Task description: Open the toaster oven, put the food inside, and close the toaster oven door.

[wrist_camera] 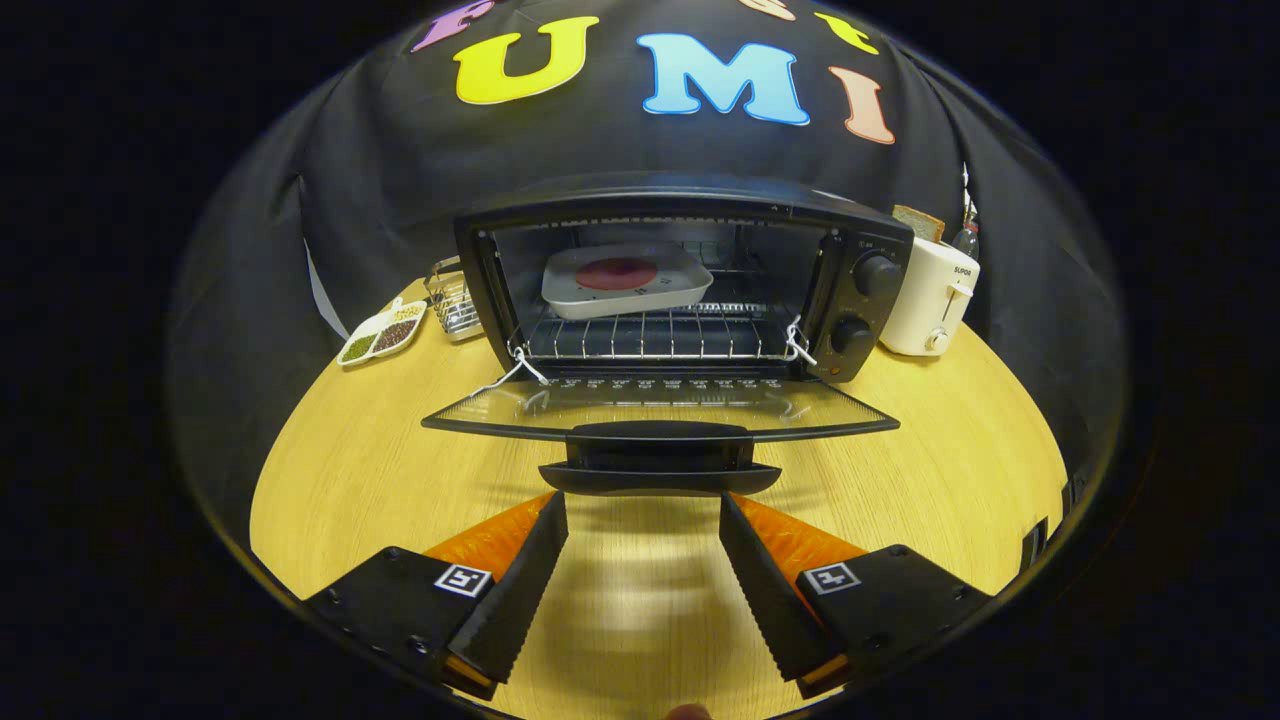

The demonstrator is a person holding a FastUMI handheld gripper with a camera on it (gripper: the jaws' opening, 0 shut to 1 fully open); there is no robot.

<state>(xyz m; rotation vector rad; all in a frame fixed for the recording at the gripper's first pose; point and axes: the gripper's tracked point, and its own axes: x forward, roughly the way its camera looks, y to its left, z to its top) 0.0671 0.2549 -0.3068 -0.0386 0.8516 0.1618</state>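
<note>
Toaster oven on desk: door folded down flat, handle just ahead of tongs. Tongs: spread wide, holding nothing. Food: tray with red round item resting on inner rack.

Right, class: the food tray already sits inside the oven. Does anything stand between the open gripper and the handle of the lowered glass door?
Nothing visible does. The black door handle lies just ahead of the open gripper, with bare wooden table between its fingers.
</note>
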